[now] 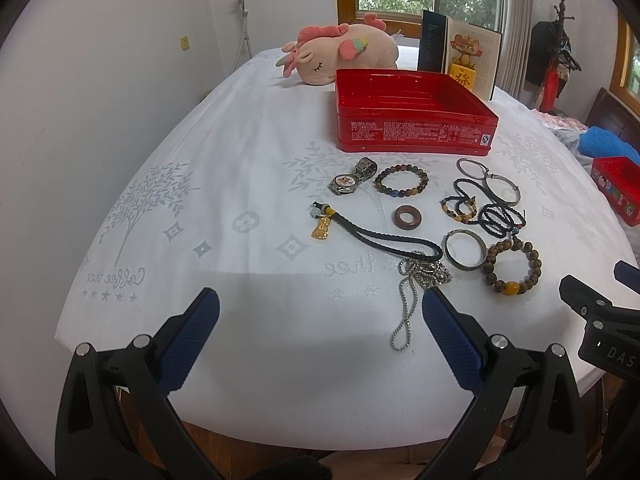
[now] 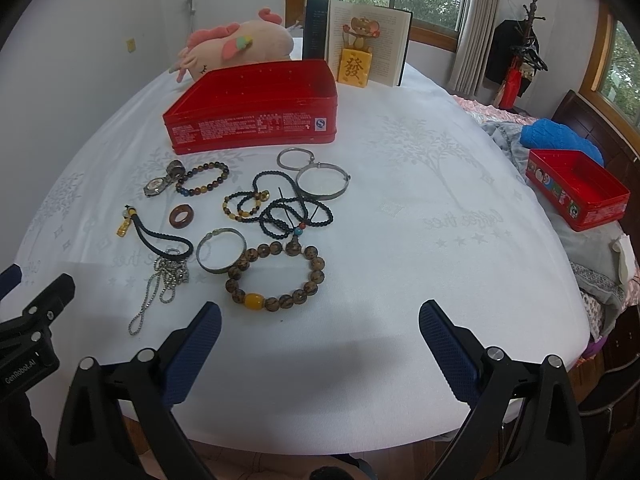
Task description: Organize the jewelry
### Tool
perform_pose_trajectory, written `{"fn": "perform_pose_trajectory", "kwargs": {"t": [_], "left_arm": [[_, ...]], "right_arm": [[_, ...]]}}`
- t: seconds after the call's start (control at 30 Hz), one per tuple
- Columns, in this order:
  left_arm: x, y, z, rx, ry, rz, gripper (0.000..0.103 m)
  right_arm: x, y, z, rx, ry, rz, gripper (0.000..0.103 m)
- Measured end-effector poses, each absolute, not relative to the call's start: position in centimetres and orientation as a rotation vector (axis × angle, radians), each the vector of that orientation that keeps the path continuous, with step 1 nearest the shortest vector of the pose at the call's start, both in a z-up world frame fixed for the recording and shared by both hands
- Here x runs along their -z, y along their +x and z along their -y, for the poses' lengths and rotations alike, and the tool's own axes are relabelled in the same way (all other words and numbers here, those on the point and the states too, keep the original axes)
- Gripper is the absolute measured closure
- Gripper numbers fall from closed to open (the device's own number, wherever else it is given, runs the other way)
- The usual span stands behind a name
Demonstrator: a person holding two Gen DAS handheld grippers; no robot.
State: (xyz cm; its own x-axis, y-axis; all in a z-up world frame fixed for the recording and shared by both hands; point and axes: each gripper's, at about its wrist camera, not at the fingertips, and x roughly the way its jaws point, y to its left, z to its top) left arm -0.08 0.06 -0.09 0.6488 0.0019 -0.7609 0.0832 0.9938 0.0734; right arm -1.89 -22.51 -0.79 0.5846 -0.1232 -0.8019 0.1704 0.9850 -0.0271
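The left gripper is held low over the near edge of the surface, its blue-padded fingers spread wide apart with nothing between them. The right gripper is held the same way, fingers wide apart and empty, just beside the left one.

Just beyond the left gripper's right finger, a silver chain is seen trailing toward the near edge, its upper end bunched against the loop of a black braided cord. At the cord's far end a gold pendant is attached. Nearest the right gripper lies a brown bead bracelet with one amber bead, touching a silver bangle. Farther out, a string of black beads is tangled with a small amber bead bracelet, and two more silver bangles are laid overlapping beyond it. A brown wooden ring sits alone between the cord and a multicoloured bead bracelet, with a wristwatch just beside that bracelet.

All the jewelry is spread on the white cloth in front of an open red tin, none of it inside. Behind the tin a pink plush toy, an upright open book and a yellow figurine are placed. A second red tin is seen well apart to the right.
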Motion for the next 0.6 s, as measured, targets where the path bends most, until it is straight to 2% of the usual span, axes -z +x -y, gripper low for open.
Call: {"fn": "perform_pose_trajectory", "kwargs": {"t": [0.6], "left_arm": [[-0.1, -0.3, -0.2, 0.045, 0.103, -0.862, 0.003]], "right_arm": [[0.6, -2.1, 22.4, 0.173, 0.051, -0.927, 0.004]]}}
